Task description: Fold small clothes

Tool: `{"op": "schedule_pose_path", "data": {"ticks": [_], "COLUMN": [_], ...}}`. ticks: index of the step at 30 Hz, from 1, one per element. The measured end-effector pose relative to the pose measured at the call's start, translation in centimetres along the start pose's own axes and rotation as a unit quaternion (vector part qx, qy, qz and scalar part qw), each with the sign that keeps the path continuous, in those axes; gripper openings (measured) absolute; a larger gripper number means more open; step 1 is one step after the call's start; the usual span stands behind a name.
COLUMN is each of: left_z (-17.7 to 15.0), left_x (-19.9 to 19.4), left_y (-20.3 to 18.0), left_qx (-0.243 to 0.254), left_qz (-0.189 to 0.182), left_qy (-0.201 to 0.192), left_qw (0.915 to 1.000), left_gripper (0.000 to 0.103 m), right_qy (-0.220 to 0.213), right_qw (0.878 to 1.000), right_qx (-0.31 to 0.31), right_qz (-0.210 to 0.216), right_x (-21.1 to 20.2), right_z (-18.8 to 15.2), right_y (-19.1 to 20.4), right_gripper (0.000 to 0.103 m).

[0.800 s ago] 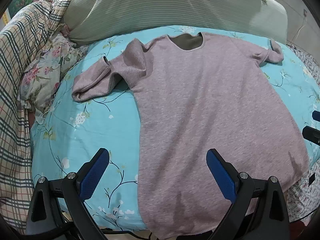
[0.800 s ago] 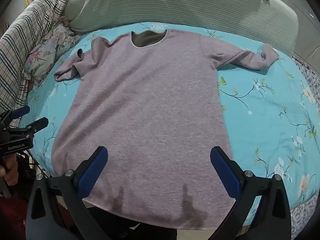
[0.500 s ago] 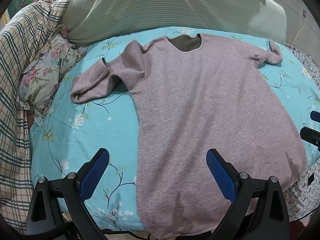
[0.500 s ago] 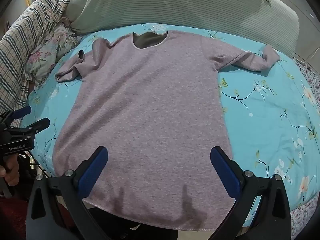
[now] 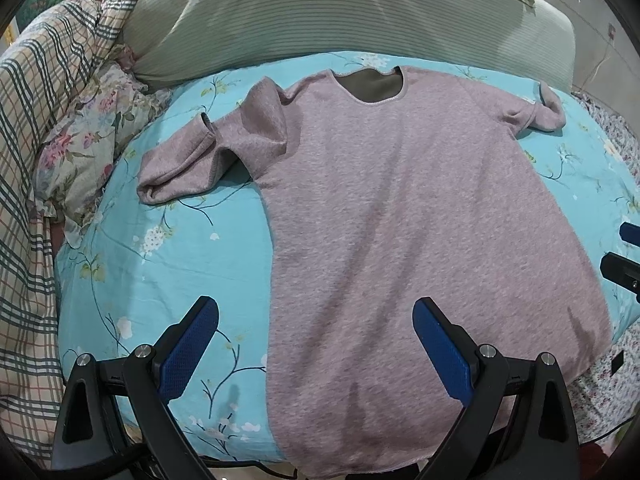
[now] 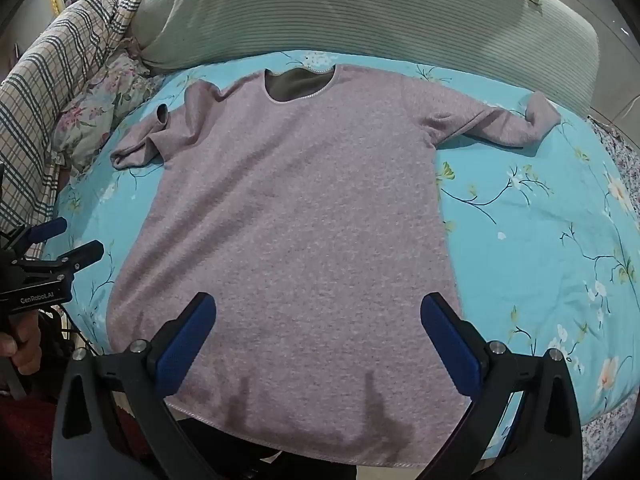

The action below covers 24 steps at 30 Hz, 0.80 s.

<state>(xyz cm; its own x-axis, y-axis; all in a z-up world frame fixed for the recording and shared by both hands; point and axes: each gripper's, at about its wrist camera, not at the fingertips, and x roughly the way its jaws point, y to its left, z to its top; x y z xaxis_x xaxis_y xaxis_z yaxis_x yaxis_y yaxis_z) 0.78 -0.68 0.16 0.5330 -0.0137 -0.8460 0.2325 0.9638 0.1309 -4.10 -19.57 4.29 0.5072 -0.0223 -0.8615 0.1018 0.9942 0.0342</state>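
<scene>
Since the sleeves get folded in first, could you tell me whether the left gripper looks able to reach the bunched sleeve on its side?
Probably yes: the left gripper has its jaws open and empty, and only bare floral turquoise sheet separates it from the pinkish-grey knit top's bunched sleeve.

Sheet (image 5: 168,248) beside shirt (image 5: 400,220) lies free (pillow (image 5: 320,16) bounds the far edge)
</scene>
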Motion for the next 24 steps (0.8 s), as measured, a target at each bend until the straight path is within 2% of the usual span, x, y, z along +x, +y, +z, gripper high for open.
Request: {"op": "schedule_pose_path", "data": {"ticks": [6,8,11,15,18,24], "left_z": [0.5,0.5,0.6,0.8,1.0,1.7], "left_x": [0.2,0.3,0.4,0.6,1.0,2.1], "left_y": [-0.5,-0.5,-0.7,-1.0,-1.3,-1.8], "left_qx": [0.006,0.005,0.003,0.003,0.004,0.003], "left_qz": [0.004,0.003,0.003,-0.002,-0.001,-0.012], "left_qy": [0.017,0.024,0.012,0.008,0.015,0.027], "left_qw": [0.9998,0.9997,0.9999,1.0,0.9999,0.9996], "left_gripper": [0.098,0.098,0.098,0.098,0.098,0.098], "right_qy": [0.003,-0.008,-0.014,-0.002,-0.009,-0.008], "right_qw": [1.0,1.0,1.0,1.0,1.0,0.999], "right_qx": [0.002,-0.003,-0.003,0.013,0.019,0.05], "right_qz": [-0.002,-0.008,-0.011,0.0,-0.006,0.01], "right_x": [0.1,0.1,0.1,0.4,0.6,1.1], "right_z": [0.1,-0.1,-0.2,0.0,0.2,1.1], "right_y": [-0.3,-0.4,-0.6,-1.5,-2.3,-4.3], "right_gripper": [0.102,0.102,0.102,0.102,0.102,0.102]}}
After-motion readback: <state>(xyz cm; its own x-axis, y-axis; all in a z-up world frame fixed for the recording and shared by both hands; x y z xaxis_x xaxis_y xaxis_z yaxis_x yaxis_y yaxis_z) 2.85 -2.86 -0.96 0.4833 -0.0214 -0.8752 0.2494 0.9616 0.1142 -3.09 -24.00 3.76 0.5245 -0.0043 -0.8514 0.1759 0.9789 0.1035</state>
